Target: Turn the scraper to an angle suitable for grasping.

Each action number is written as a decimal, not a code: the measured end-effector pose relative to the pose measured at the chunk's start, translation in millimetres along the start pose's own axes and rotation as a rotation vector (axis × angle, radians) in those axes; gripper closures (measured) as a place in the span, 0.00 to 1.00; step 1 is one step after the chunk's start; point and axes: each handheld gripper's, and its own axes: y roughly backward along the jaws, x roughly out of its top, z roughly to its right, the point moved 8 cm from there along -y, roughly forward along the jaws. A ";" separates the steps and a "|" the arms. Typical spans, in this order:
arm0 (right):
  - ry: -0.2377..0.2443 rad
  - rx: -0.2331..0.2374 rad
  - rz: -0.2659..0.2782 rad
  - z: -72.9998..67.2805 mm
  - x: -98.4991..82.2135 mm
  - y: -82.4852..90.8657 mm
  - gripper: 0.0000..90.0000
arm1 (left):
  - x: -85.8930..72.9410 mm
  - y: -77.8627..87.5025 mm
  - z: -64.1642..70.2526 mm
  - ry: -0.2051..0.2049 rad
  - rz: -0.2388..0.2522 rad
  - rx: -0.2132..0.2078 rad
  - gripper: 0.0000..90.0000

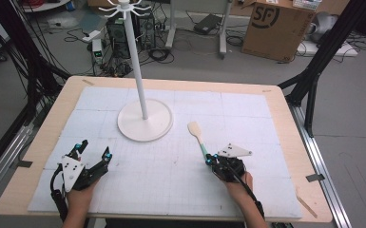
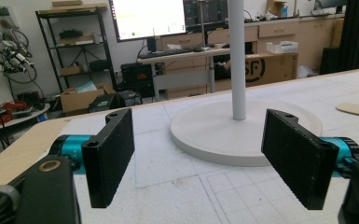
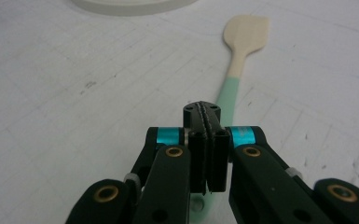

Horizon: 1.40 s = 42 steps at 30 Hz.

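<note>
Right gripper (image 1: 211, 160) sits at the near right of the table (image 1: 38, 142), jaws fully closed, pads pressed together. In the right gripper view the 2 pads meet face to face right above the green handle of the spatula (image 3: 235, 70); the handle runs under the jaws and comes out again below them. Can't tell whether the pads actually pinch the handle or just sit on top of it.

Spatula (image 1: 198, 137) lies flat on the white mat (image 1: 171, 175), right of centre. Pale wooden blade points away from the person, toward the far side; green handle end points back at the right gripper. Blade is near the round base of the white stand (image 1: 145, 121) but apart from it.

Left gripper (image 1: 93, 151) is at the near left, well apart from the spatula. Its jaws stand wide open with nothing between them. In the left gripper view the 2 black pads (image 2: 109, 156) frame the stand's base (image 2: 214, 135) and pole, which are farther off on the mat; the spatula blade (image 2: 356, 109) shows at the right edge.

Stand is upright at mid-table, hooks at the top.
</note>
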 end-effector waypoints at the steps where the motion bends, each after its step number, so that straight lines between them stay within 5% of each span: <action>1: 0.002 -0.003 -0.006 -1.5 -2.6 0.7 1.00 | 0.1 0.0 0.2 0.000 0.001 -0.001 0.29; 19: 0.004 -0.009 -0.035 -12.7 -13.9 1.8 1.00 | 0.0 -0.2 -0.2 0.002 0.000 -0.002 0.29; 42: -0.011 -0.022 -0.080 -8.1 -18.4 1.7 1.00 | -0.1 -0.2 -0.3 0.003 -0.002 -0.004 0.29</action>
